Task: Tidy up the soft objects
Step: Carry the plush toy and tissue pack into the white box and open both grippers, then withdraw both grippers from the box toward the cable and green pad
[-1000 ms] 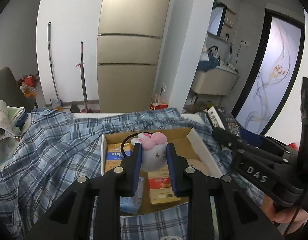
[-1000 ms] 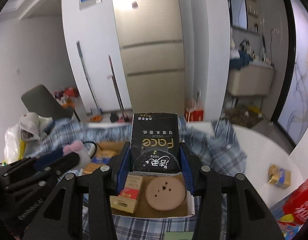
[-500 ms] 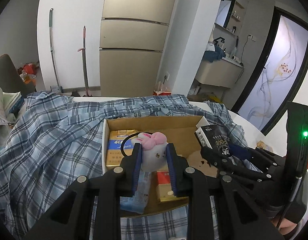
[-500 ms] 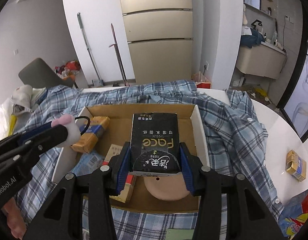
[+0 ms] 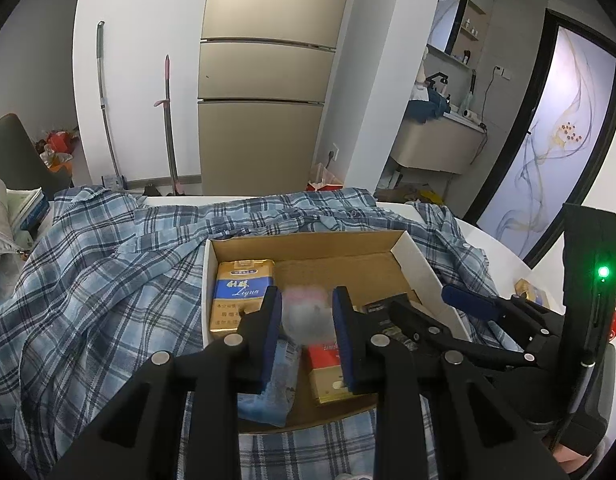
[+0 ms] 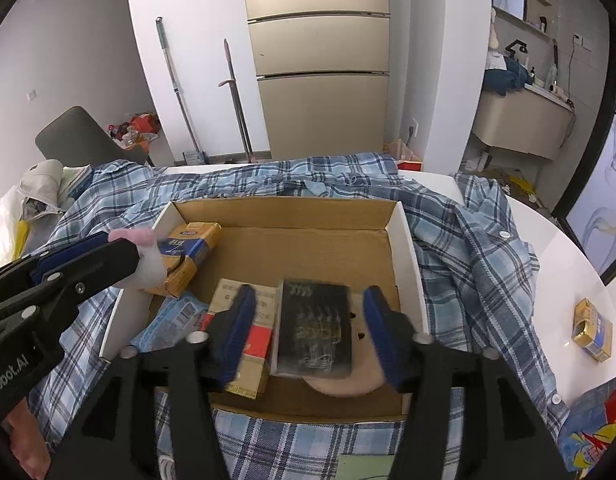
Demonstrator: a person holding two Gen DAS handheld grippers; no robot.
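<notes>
A cardboard box (image 6: 404, 240) lies on a blue plaid shirt (image 6: 468, 248). My right gripper (image 6: 310, 296) hangs low over the box's front. Its jaws are opening, with a gap on each side of the black tissue pack (image 6: 314, 328), which is blurred and lies between them over a tan disc (image 6: 348, 384). My left gripper (image 5: 306, 298) is shut on a small pink-and-white soft toy (image 5: 308, 314), blurred, above the box's left half. The right wrist view shows that toy (image 6: 146, 258) at the left gripper's (image 6: 134, 254) tips. In the left wrist view the right gripper (image 5: 424, 300) is at the right.
Inside the box lie a yellow-and-blue pack (image 5: 242, 292), a red-and-beige carton (image 6: 248, 340) and a light blue packet (image 6: 168, 328). A small yellow pack (image 6: 592, 328) sits on the white table (image 6: 556, 264) at the right. A colourful bag (image 6: 600, 432) is at the lower right.
The right gripper came down into the box with the black tissue pack, then its jaws parted and the pack dropped lower between them. The left gripper kept hold of the toy.
</notes>
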